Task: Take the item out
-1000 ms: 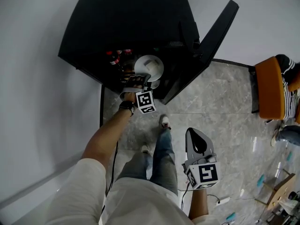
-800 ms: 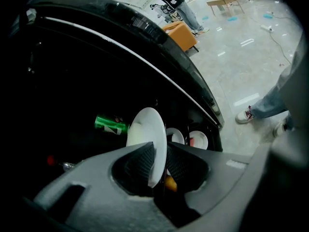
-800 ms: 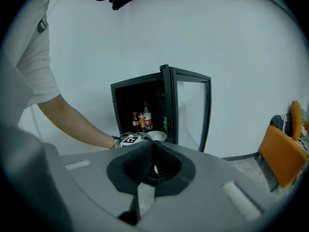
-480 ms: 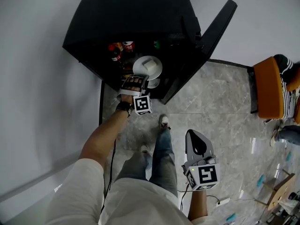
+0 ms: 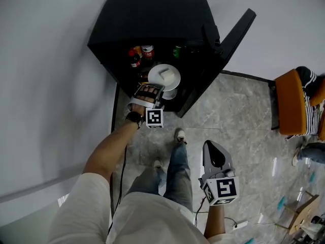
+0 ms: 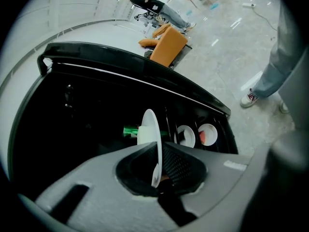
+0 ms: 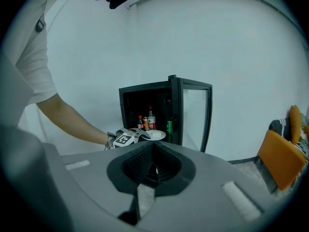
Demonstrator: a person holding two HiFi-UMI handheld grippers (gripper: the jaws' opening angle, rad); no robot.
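A white plate [image 5: 163,76] carrying a small white block [image 5: 162,72] sits at the mouth of the open black mini fridge [image 5: 152,24]. My left gripper [image 5: 151,89] is shut on the plate's near rim. In the left gripper view the plate [image 6: 150,134] stands edge-on between the jaws of the left gripper [image 6: 157,167], with the block [image 6: 143,132] on its left face. My right gripper [image 5: 215,159] hangs low at the right, away from the fridge, shut with nothing in it. The right gripper view shows the right gripper [image 7: 154,164], and beyond it the plate [image 7: 155,135] and the left gripper [image 7: 126,138].
Inside the fridge stand bottles [image 5: 134,56], a red can [image 5: 148,51] and a green can [image 5: 176,51]; a white bowl [image 5: 170,92] lies under the plate. The fridge door [image 5: 228,47] swings open to the right. An orange chair [image 5: 290,101] stands far right. My shoes [image 5: 178,134] are on the marble floor.
The left gripper has closed on the plate's rim. The head camera has shifted, so the fridge sits further right and its bottles show more.
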